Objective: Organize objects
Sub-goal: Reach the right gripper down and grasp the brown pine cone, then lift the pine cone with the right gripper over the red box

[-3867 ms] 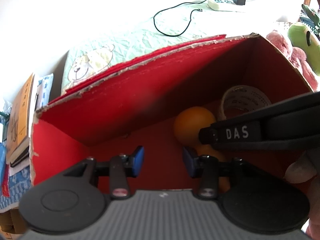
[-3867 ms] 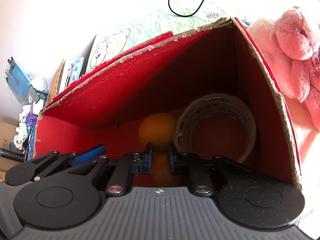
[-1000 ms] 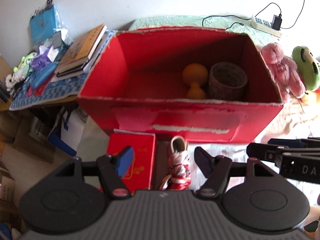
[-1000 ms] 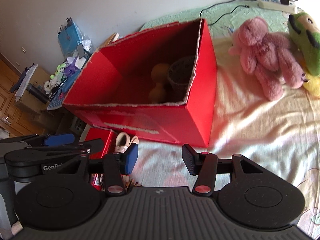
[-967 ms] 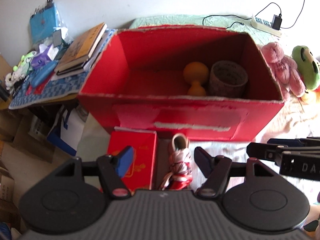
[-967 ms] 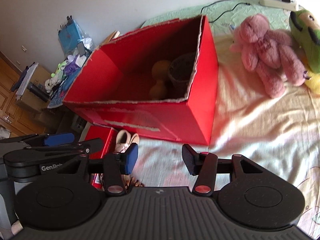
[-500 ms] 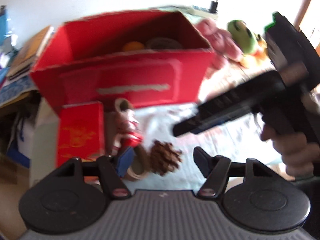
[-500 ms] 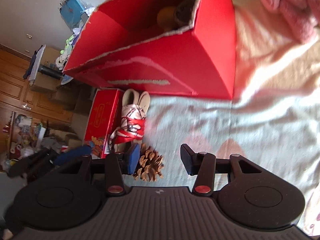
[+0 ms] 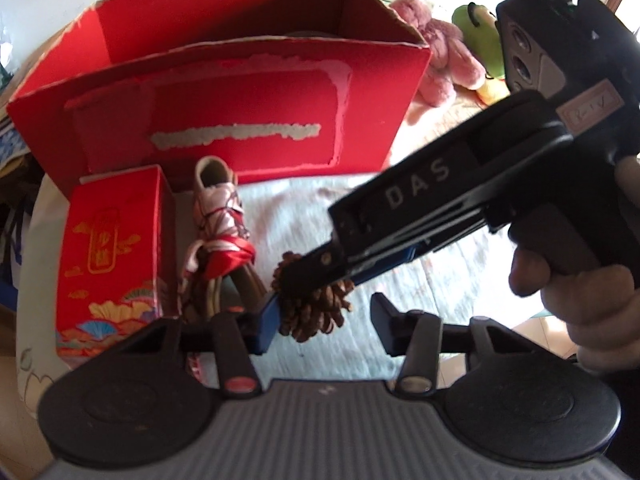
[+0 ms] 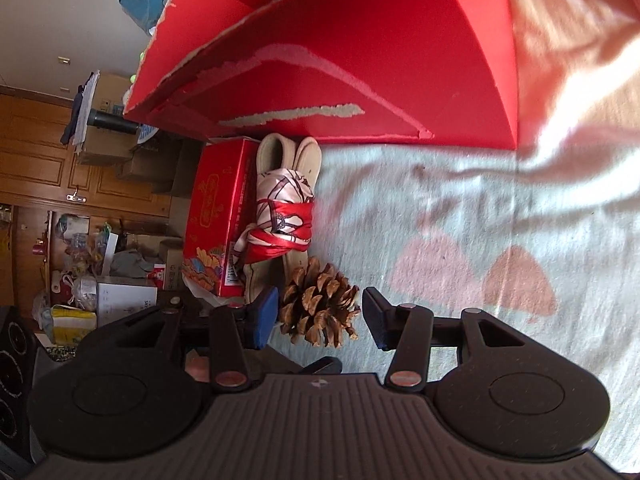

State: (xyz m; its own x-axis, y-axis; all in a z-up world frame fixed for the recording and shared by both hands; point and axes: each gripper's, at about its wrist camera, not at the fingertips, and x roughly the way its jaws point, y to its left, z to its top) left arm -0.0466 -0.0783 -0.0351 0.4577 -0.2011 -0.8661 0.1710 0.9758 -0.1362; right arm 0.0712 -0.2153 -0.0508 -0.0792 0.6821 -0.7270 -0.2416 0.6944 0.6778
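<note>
The right gripper (image 10: 318,322) points down at a pine cone (image 10: 320,306) on the bed (image 10: 460,240). Its two fingers are wide apart, with the cone sitting in the gap between them. The blue finger (image 10: 262,322) on one side is just beside the cone. I cannot tell if it touches. The other finger is a bit away from the cone.

In the left wrist view, the right gripper (image 9: 304,276) comes in from the right side and tilts down to the cone (image 9: 316,304). A hand (image 9: 580,280) wraps around its black handle, with the fingers curled around the grip. The tip of this gripper covers the top of the cone.

The left gripper (image 9: 322,320) is low and close to the bed too. It is open wide and holds nothing. The cone lies between its fingers as well, near the blue one (image 9: 266,320).

Just past the cone lies a pair of slippers (image 10: 286,200) tied up with a red and white scarf. A small red box (image 10: 216,216) lies beside the slippers. Behind them stands a big red box (image 9: 224,92) with its top open. A pink teddy (image 9: 440,52) and a green plush toy (image 9: 478,24) lie on the bed past the big box.
</note>
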